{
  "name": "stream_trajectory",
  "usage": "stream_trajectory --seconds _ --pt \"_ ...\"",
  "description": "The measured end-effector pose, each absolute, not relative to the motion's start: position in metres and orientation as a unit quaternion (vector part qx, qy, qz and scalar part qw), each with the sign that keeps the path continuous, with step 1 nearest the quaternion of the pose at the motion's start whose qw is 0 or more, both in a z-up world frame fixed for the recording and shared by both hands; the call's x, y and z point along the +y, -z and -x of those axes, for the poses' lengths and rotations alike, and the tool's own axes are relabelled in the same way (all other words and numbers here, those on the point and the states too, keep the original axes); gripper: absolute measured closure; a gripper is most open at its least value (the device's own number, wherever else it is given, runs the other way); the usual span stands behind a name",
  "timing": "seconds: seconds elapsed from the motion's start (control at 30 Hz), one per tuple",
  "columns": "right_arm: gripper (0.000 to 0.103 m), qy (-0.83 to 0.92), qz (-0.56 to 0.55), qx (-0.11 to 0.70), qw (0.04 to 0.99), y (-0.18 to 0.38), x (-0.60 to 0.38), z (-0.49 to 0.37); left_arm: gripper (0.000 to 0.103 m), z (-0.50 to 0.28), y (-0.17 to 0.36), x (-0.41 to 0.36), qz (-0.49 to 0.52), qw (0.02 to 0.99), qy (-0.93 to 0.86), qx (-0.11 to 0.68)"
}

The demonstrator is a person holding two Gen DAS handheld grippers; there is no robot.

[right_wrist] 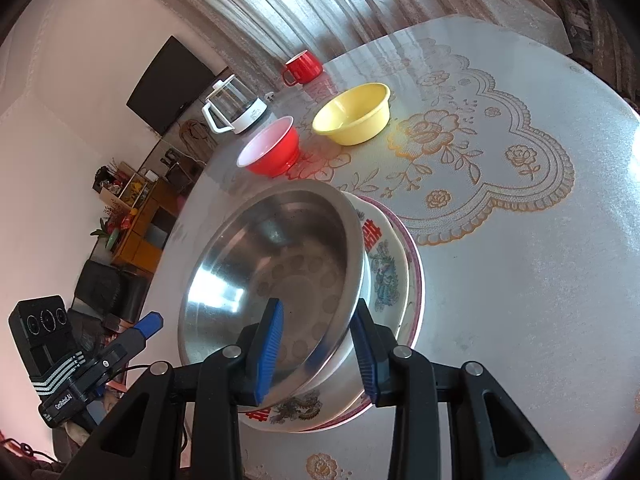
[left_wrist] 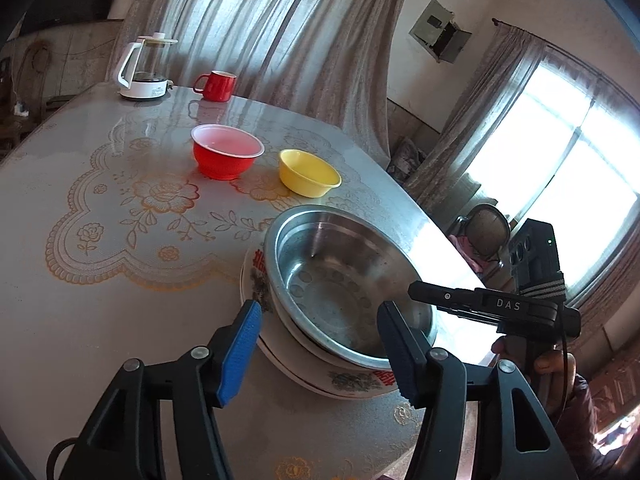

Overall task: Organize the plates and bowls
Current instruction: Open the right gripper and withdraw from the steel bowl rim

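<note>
A steel bowl (right_wrist: 276, 276) sits nested in a painted bowl (right_wrist: 384, 276), which rests on a pink-rimmed plate (right_wrist: 416, 280) near the counter's (right_wrist: 520, 300) near edge. The stack looks like the collecting point: widest piece at the bottom, so each added piece seats inside the one below.

The right gripper (right_wrist: 316, 352) straddles the steel bowl's near rim, one blue pad inside the bowl and the other outside the wall. Its jaws are apart around the rim; whether the pads press the metal cannot be told, since a gap shows on the inner side. Straddling the rim is the natural hold for a thin-walled bowl, which offers no other grip. The bowl looks tilted in the right wrist view, though the lens may account for that.

The left gripper (left_wrist: 320, 352) hovers at the stack's near side with its jaws wide apart, holding nothing. From its view the right gripper shows at the far right, over the counter's edge.

Farther off stand a red bowl (left_wrist: 226, 152) and a yellow bowl (left_wrist: 308, 172), side by side and apart from the stack. They probably remain to be nested. A red mug (left_wrist: 216, 86) and a kettle (left_wrist: 146, 68) stand at the far edge.
</note>
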State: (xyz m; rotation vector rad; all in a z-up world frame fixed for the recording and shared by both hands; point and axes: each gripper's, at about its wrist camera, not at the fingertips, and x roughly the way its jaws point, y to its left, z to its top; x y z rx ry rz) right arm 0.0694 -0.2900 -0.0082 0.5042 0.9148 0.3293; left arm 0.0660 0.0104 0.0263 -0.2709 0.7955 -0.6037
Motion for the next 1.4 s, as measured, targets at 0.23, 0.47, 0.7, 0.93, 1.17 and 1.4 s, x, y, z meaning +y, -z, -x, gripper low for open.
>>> stream_trajectory --seconds 0.23,0.47,0.7,0.93,1.17,1.4 --pt "0.068 -0.118 -0.198 0.435 0.870 0.005 -0.288 -0.069 0.035 -0.070 -0.022 0.012 0.102 0.884 0.244 0.385" --pt "0.061 -0.099 -0.166 0.395 0.898 -0.009 -0.289 -0.063 0.034 -0.080 -0.014 0.016 0.076 0.893 0.187 0.401" --pt "0.052 -0.097 -0.173 0.384 0.902 -0.013 -0.296 -0.064 0.034 -0.087 -0.012 0.017 0.074 0.893 0.172 0.408" --pt "0.052 -0.097 -0.188 0.386 0.898 -0.015 -0.303 -0.070 0.032 -0.094 -0.012 0.015 0.067 0.892 0.165 0.415" --pt "0.052 -0.099 -0.204 0.387 0.893 -0.016 -0.316 -0.079 0.032 -0.103 -0.015 0.011 0.056 0.893 0.162 0.415" --pt "0.052 -0.094 -0.198 0.391 0.894 -0.017 -0.325 -0.088 0.031 -0.115 -0.014 0.006 0.040 0.893 0.151 0.422"
